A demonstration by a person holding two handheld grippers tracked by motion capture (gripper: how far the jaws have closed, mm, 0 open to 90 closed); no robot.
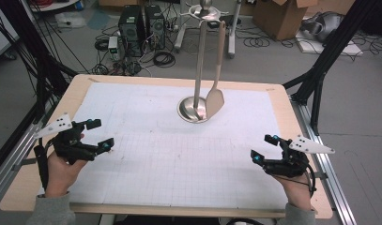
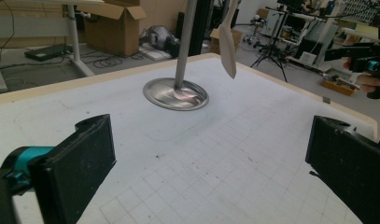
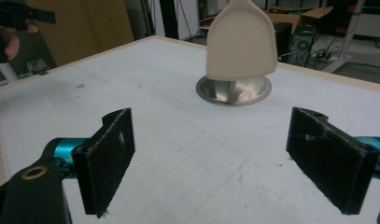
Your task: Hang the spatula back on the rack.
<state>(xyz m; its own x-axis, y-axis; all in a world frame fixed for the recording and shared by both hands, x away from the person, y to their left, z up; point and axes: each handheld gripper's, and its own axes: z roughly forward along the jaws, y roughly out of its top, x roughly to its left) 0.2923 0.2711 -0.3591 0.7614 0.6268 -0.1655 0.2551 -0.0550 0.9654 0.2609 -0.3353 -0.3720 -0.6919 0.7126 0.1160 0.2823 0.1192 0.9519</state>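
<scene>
I see my left gripper (image 1: 96, 133) and right gripper (image 1: 264, 147) both spread wide, holding nothing; one spatula (image 1: 216, 89) hangs from one stand (image 1: 196, 84), seemingly untouched.

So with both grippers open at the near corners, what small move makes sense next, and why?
Probably the right gripper reaching forward toward the spatula. It hangs on the metal stand at the table's far middle, its blade faces that gripper's view, and both grippers, the left gripper too, are open and empty.
</scene>
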